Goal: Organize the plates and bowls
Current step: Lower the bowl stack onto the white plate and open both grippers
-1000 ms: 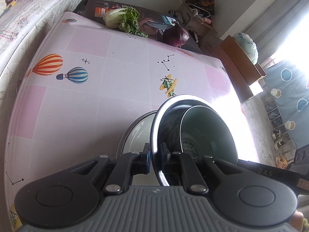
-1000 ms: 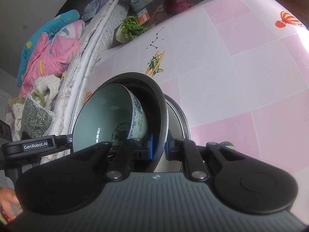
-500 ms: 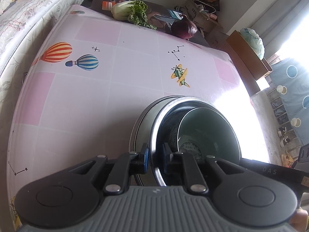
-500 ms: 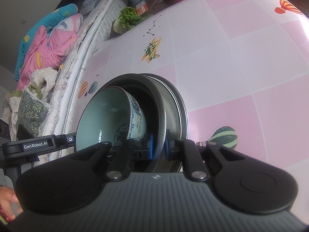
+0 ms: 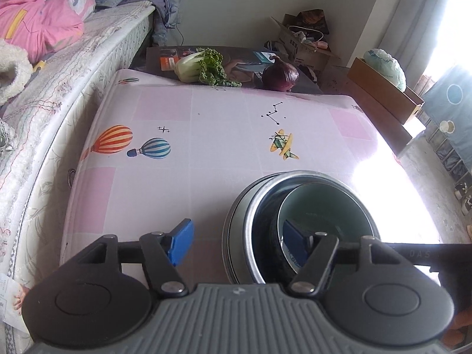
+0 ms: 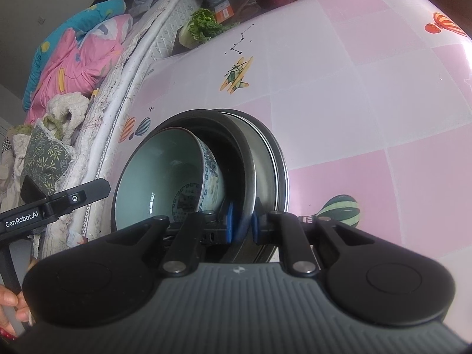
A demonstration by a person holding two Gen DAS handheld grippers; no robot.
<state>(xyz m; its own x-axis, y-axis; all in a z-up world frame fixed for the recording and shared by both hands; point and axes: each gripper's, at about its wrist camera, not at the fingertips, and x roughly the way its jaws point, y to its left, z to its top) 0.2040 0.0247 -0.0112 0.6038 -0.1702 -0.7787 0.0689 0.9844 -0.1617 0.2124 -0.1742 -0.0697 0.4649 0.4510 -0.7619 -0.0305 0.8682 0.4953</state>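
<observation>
A steel bowl [image 5: 256, 224] holds a blue-and-white ceramic bowl [image 5: 324, 206] with a pale green inside. Both sit tilted in a wider steel dish [image 5: 234, 215] on the pink checked table [image 5: 206, 135]. My left gripper [image 5: 237, 243] is opening. Its blue pads stand wide on either side of the steel bowl's near rim and do not touch it. In the right wrist view my right gripper [image 6: 242, 225] is shut on the steel bowl [image 6: 250, 162] at its rim, with the ceramic bowl [image 6: 162, 171] just left of it and the steel dish [image 6: 278, 162] behind.
A bed [image 5: 59, 67] with pink bedding runs along the table's left side. A leafy green [image 5: 200, 66] and a purple cabbage [image 5: 280, 75] lie beyond the far edge. Cardboard boxes [image 5: 303, 44] stand at the back right. A hand [image 6: 11, 306] shows at the lower left.
My left gripper let go of the steel bowl's rim and its jaws spread wide. The bowl stack has come down into the wider steel dish. My right gripper keeps its grip.
</observation>
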